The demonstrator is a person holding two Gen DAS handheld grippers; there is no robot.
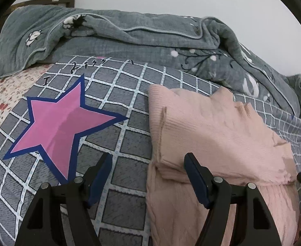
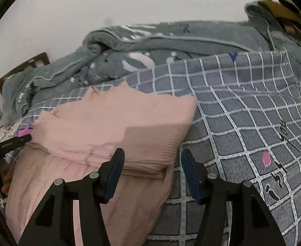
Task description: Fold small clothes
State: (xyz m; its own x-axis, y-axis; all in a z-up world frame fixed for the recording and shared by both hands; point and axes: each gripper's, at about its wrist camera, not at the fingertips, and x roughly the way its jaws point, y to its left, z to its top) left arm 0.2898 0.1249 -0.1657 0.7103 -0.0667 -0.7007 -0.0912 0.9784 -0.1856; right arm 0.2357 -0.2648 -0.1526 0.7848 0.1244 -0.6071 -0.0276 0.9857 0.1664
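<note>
Two grippers hang over one pink knit garment (image 1: 218,131) that lies partly folded on a grey checked blanket (image 1: 130,94), its upper layer doubled back over the lower one. No box, basket or other container shows in either view; the garment rests on the bedding alone.

Seen from the left wrist, the left gripper (image 1: 148,164) has its jaws spread, nothing pinched between them: the garment's left edge runs up through the gap, the right finger over the fold and the left finger over bare blanket, beside a pink star (image 1: 64,127) printed there. Whether the right finger touches the knit is hard to judge.

Seen from the right wrist, the right gripper (image 2: 152,160) also stands parted and holds nothing, the garment's right corner (image 2: 170,160) lying just ahead between the fingers.

Beyond both tools a rumpled grey-green quilt (image 1: 119,30) is heaped against the wall. The garment's near end runs out of frame below, and motion blur smears its far edge.
</note>
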